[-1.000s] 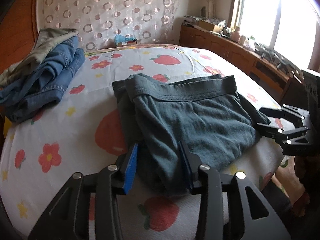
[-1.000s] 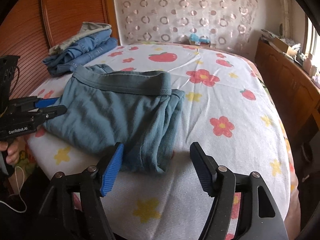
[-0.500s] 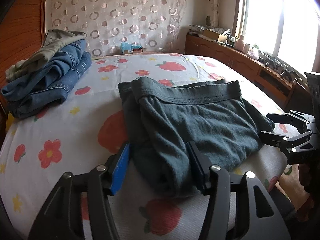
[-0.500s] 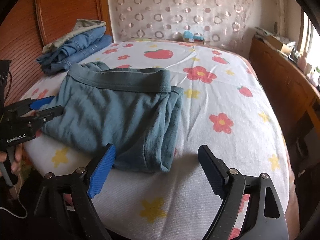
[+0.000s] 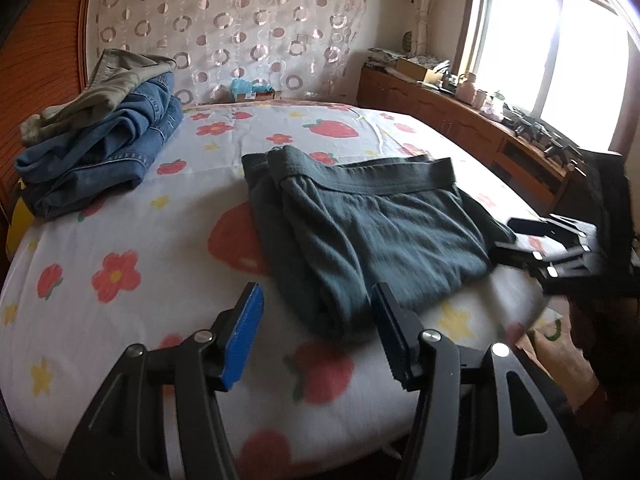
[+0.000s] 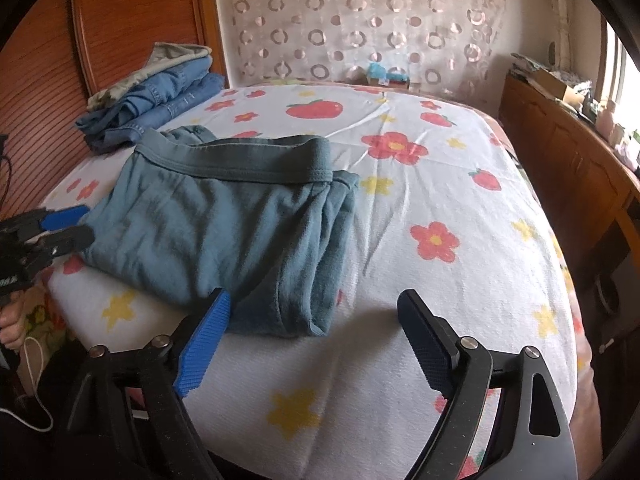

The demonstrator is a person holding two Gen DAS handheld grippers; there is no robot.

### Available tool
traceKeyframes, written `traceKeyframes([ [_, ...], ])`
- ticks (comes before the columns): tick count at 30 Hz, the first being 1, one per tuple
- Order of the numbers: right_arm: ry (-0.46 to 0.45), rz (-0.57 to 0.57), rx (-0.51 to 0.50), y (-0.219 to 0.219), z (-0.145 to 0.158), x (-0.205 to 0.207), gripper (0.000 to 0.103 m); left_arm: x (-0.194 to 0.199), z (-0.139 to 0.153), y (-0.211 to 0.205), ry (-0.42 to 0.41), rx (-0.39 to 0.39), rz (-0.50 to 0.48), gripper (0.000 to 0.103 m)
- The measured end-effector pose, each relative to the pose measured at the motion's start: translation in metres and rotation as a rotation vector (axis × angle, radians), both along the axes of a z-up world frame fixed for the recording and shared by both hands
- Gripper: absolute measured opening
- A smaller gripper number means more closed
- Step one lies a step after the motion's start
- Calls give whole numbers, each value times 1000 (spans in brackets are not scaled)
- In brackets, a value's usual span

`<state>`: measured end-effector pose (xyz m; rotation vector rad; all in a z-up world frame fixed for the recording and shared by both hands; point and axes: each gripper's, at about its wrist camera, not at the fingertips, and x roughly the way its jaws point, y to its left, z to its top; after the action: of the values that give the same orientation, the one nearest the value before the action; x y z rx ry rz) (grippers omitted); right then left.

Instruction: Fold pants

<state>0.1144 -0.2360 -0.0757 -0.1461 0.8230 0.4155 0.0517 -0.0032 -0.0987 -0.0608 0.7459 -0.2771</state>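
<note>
Nearest the cameras, the left gripper (image 5: 316, 320) is seen released, nothing pressed between its blue pads, the near folded corner of the pants (image 5: 372, 236) lying just ahead of them. The right gripper (image 6: 312, 320) is parted wide, its jaws closing slightly at this moment on nothing, the cloth's near edge just beyond its left pad. The teal pants lie folded on the flowered bed sheet (image 6: 460, 280), near its front edge, waistband farthest away. The knit is judged soft, light and limp; the thick folded corners would be best taken. Open sheet is left to the right; stacked jeans (image 5: 104, 152) occupy the far left.
</note>
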Motion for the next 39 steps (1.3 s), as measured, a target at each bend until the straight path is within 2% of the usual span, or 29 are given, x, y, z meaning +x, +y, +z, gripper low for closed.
traceKeyframes([
  [1,2,1,10,-3,1,-1,80,-4,1,2,0,-7,-4,53],
  [3,7,2,27,-7,3,-1,68,-10,2,6,2,-26,-19,49],
  [8,30,21,86,-14,5,-4,47,-8,2,7,6,-28,-29,43],
  [10,39,38,105,-13,5,-5,35,-7,2,5,2,-31,-32,43],
  [12,58,79,137,-10,5,-6,11,-5,3,2,0,-34,-37,43],
  [13,54,86,139,-8,6,-6,10,-4,2,1,-1,-33,-39,43],
  [14,35,84,132,-8,8,-8,4,-3,1,-1,2,-25,-39,43],
  [15,26,81,131,-9,9,-9,4,-1,-1,-3,6,-10,-33,38],
  [19,3,45,111,-16,14,-9,3,1,-6,-2,31,-14,-34,19],
  [21,2,48,94,-14,12,-10,3,-2,-5,-3,24,-6,-33,15],
  [24,17,57,103,-13,11,-8,5,-5,-1,-2,27,-20,-24,15],
  [25,14,56,100,-13,12,-9,8,-5,2,0,29,-34,-25,16],
  [26,8,52,97,-13,14,-9,19,-5,4,1,27,-40,-26,18],
  [27,1,50,95,-14,16,-9,31,-5,7,1,21,-39,-23,24],
  [28,-1,52,95,-14,18,-8,36,-5,11,3,7,-37,-16,30],
  [30,-10,52,91,-14,23,-6,52,0,18,4,-10,-35,-11,38],
  [35,-10,64,82,-8,30,11,57,28,22,3,-5,9,13,41],
  [39,19,71,76,-1,30,33,58,52,24,2,9,-4,1,41],
])
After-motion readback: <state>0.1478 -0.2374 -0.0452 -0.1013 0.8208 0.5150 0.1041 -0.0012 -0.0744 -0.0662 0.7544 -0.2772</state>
